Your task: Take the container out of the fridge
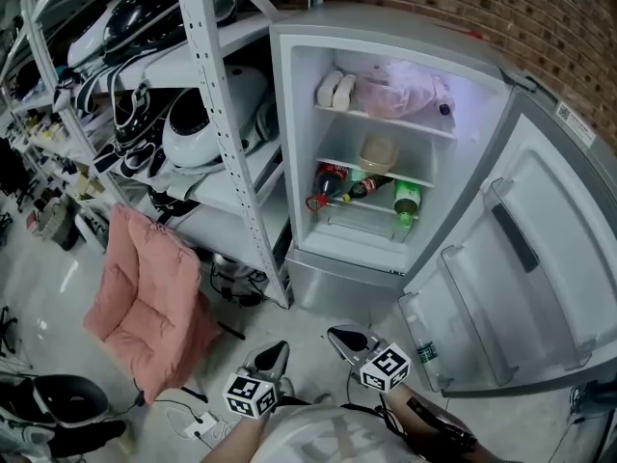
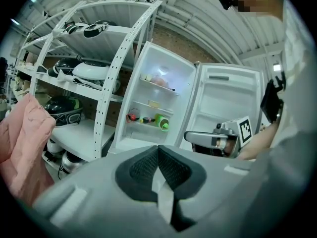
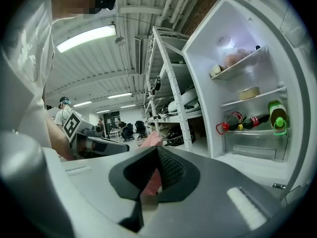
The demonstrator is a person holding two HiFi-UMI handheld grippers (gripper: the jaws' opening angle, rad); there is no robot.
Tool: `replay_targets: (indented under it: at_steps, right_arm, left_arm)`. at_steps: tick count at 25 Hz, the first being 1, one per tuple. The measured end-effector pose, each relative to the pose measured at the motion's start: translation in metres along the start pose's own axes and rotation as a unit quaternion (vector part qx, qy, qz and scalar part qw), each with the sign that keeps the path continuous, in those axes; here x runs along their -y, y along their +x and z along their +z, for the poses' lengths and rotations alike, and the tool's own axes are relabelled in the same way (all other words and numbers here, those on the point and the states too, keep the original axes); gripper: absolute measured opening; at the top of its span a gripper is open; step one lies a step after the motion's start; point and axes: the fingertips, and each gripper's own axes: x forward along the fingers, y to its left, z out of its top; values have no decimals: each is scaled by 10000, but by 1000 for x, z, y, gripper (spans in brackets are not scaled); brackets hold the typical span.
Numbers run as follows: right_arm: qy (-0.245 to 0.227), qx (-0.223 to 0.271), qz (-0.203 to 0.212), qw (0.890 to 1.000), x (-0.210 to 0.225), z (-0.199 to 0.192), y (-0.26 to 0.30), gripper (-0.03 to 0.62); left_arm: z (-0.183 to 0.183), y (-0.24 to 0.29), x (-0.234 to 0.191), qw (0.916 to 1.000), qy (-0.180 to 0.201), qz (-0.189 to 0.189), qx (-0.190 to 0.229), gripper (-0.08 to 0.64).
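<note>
The fridge (image 1: pixel 299 143) stands open against the brick wall. A round beige container (image 1: pixel 378 152) sits on its middle shelf, also visible in the left gripper view (image 2: pixel 154 103) and the right gripper view (image 3: pixel 248 92). Both grippers hang low in front of the person, well short of the fridge. My left gripper (image 1: pixel 273 355) has its jaws together with nothing between them, as its own view (image 2: pixel 158 155) shows. My right gripper (image 1: pixel 349 339) is likewise shut and empty (image 3: pixel 157 157).
Below the container lie two cola bottles (image 1: pixel 333 183) and a green bottle (image 1: pixel 406 201); a pink bag (image 1: pixel 400 90) fills the top shelf. The fridge door (image 1: pixel 540 258) swings out at right. A white shelving rack (image 1: pixel 222 114) and a pink cushion (image 1: pixel 154 297) stand at left.
</note>
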Motion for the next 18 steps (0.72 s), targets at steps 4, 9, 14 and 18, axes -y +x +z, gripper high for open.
replay_targets:
  at_steps: [4,9,14,18]
  right_arm:
    - [35,21,18,10000,-1,0,-2,5]
    - [-5,19,-13,10000,2,0,-3,5]
    - [33,12,-191,9998,12,-1,1,6]
    - [70,-1,-384,9992,25,-1,9,6]
  left_arm:
    - [0,-1,6,10000,69,-20,12,2]
    - [2,3,10,9999,132,-96,28,2]
    - [4,15,2,9997,129,-228,-3,2]
    - [7,30,-9,9990,150,-419,-71,2]
